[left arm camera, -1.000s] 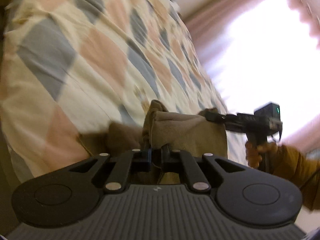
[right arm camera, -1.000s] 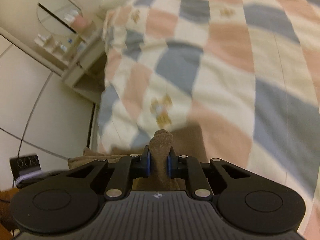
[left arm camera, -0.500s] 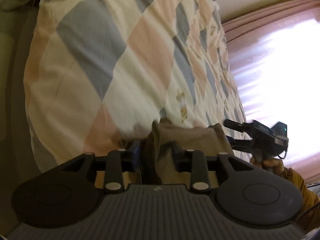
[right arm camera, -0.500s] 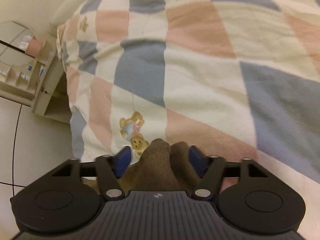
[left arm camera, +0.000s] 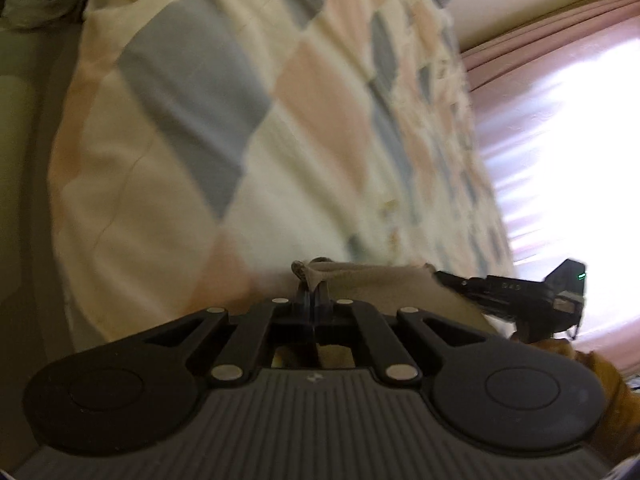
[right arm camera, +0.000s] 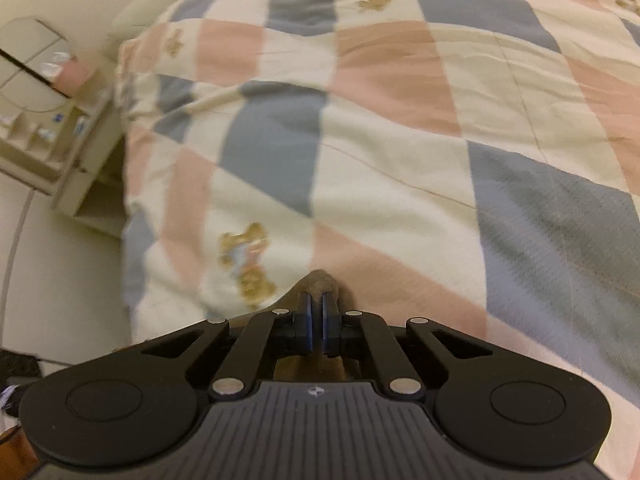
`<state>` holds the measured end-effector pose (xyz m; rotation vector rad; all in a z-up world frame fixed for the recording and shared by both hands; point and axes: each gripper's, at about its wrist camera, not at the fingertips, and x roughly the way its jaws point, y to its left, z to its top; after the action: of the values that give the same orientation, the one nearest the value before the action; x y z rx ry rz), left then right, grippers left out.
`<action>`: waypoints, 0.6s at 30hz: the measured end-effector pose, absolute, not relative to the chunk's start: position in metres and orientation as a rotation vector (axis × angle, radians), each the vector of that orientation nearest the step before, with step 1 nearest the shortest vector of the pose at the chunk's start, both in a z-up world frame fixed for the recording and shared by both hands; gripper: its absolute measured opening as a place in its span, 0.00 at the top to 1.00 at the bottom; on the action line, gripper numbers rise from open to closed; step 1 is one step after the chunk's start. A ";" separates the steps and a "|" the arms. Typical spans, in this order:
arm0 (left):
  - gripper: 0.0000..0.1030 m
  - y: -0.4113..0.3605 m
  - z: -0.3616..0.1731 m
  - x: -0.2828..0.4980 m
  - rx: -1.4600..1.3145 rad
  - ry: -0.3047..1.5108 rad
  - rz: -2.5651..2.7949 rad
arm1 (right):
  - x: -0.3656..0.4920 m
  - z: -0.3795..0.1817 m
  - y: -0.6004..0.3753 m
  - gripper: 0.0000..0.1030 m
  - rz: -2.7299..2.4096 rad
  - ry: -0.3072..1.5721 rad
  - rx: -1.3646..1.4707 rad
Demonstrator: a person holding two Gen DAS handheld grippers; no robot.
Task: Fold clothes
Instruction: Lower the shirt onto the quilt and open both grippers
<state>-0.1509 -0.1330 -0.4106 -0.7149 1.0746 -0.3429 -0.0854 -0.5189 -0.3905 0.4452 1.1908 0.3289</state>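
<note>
A brown garment [left arm camera: 380,284] hangs stretched between my two grippers just above a checked quilt [left arm camera: 240,120]. My left gripper [left arm camera: 314,292] has its jaws closing, with the pads pressed on a bunched corner of the cloth. In the right wrist view my right gripper [right arm camera: 319,312] is also closing, its blue pads [right arm camera: 306,320] pinching a fold of the brown garment [right arm camera: 320,280]. The left wrist view shows the right gripper [left arm camera: 448,280] from the side, at the garment's far corner. Most of the garment is hidden under the gripper bodies.
The quilt [right arm camera: 400,160] covers a bed whose edge drops to a pale floor [right arm camera: 60,280]. A bedside shelf unit [right arm camera: 60,152] stands at the left. A pink curtain over a bright window [left arm camera: 560,140] is beyond. A person's hand in a mustard sleeve [left arm camera: 600,368] holds the right gripper.
Both grippers opened around the brown cloth half a second ago and are now pinched shut on it again. Both have sunk closer to the quilt.
</note>
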 end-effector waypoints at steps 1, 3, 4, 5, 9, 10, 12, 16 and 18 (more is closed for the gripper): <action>1.00 -0.135 -0.415 -0.150 -0.706 1.092 -0.341 | -0.084 -0.397 -0.514 0.97 0.318 1.196 0.424; 0.99 -0.138 -0.415 -0.149 -0.686 1.129 -0.337 | -0.085 -0.404 -0.507 0.96 0.315 1.201 0.383; 0.97 -0.137 -0.413 -0.148 -0.666 1.150 -0.327 | -0.086 -0.405 -0.505 0.94 0.309 1.199 0.371; 0.97 -0.137 -0.410 -0.146 -0.646 1.171 -0.317 | -0.088 -0.402 -0.506 0.92 0.295 1.192 0.366; 0.94 -0.124 -0.383 -0.144 -0.525 1.168 -0.250 | -0.103 -0.374 -0.509 0.47 0.195 1.113 0.293; 0.94 -0.126 -0.368 -0.145 -0.489 1.131 -0.270 | -0.109 -0.361 -0.512 0.48 0.175 1.064 0.293; 0.94 -0.131 -0.338 -0.148 -0.417 1.046 -0.318 | -0.126 -0.334 -0.518 0.48 0.140 0.961 0.300; 0.93 -0.175 -0.304 -0.155 -0.349 0.931 -0.459 | -0.170 -0.298 -0.507 0.48 0.184 0.789 0.238; 0.93 -0.199 -0.311 -0.153 -0.348 0.920 -0.482 | -0.190 -0.297 -0.495 0.48 0.223 0.758 0.192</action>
<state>-0.1528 -0.1986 -0.3115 -0.3483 0.9202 -0.4821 -0.1896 -0.4948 -0.2967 0.1921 0.7576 0.2232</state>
